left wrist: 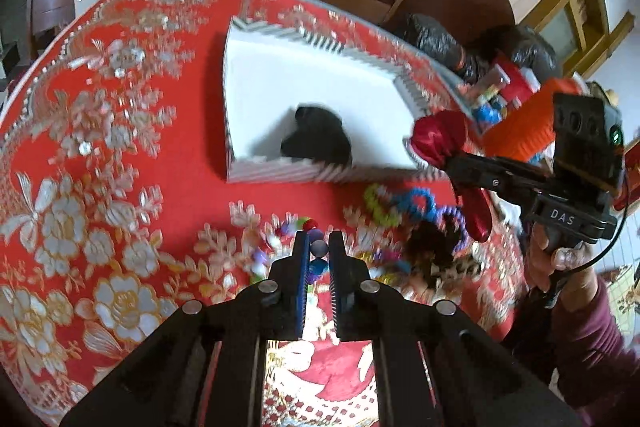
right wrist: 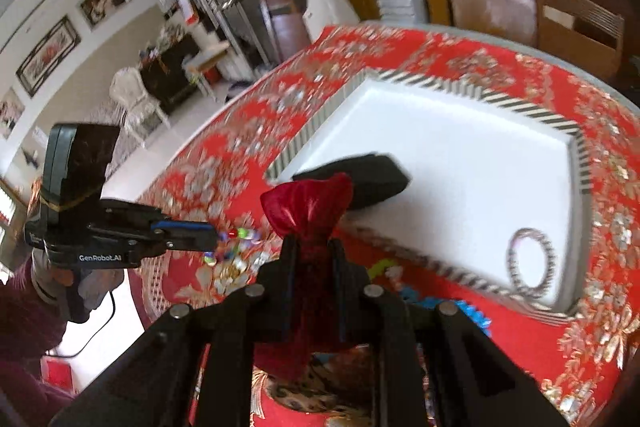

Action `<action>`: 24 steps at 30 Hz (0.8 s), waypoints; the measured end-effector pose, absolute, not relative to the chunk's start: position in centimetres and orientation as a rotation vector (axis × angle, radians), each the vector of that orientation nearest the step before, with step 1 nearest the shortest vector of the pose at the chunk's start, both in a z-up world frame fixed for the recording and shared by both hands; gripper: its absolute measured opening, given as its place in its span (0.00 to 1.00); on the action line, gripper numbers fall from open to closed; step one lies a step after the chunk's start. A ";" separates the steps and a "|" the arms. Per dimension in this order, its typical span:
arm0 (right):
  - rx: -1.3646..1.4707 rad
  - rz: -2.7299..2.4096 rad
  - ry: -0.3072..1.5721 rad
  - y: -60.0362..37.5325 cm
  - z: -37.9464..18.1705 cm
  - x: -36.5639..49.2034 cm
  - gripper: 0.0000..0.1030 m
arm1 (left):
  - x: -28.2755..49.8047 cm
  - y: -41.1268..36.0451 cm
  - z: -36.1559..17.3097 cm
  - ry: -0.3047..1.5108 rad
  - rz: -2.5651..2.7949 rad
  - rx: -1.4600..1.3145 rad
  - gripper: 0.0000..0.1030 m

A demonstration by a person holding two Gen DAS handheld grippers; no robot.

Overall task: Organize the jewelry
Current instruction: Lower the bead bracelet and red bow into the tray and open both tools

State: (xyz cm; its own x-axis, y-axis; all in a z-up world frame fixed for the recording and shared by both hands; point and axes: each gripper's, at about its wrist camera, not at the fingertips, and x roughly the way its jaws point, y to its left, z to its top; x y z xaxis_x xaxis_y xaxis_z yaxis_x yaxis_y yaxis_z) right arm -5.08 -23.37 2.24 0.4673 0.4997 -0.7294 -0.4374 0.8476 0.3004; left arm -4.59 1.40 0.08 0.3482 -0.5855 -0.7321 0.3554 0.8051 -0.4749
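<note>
Pouch (right wrist: 308, 211), red satin, clamped at its neck in my right gripper (right wrist: 314, 247), hanging over the near rim of the striped tray (right wrist: 472, 95). Left gripper (left wrist: 320, 247) pinches a bead bracelet (left wrist: 319, 247) just off the cloth. Plan: carry the pouch further in before releasing, beside the black pouch (right wrist: 360, 179), clear of the ring bracelet (right wrist: 530, 263).

Tablecloth (left wrist: 120, 155): red cloth, woven metallic-looking flowers, shiny. Tray (right wrist: 460, 163): smooth matt white inside, striped paper-like rim. Pouch (right wrist: 308, 211): glossy red satin cloth. Beads (left wrist: 316, 247): smooth, glossy, plastic-looking. Right claw (right wrist: 314, 247): matt black plastic, metal bolt heads. Left claw (left wrist: 319, 241): matt black, ribbed blue pads. Chair (right wrist: 580, 23): wood.
</note>
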 end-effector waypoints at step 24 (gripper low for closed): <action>0.218 0.109 0.943 -35.1 -1.1 5.7 0.16 | 9.0 -3.6 0.4 1.014 -0.464 -0.250 0.10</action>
State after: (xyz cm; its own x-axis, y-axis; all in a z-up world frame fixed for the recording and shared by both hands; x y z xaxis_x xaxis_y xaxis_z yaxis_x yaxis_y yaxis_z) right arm 5.70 -35.09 -1.09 0.5841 0.1877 -0.7897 0.0020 0.9726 0.2326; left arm 8.98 -3.59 0.36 0.4429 -0.4830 -0.7554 0.2559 0.8756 -0.4098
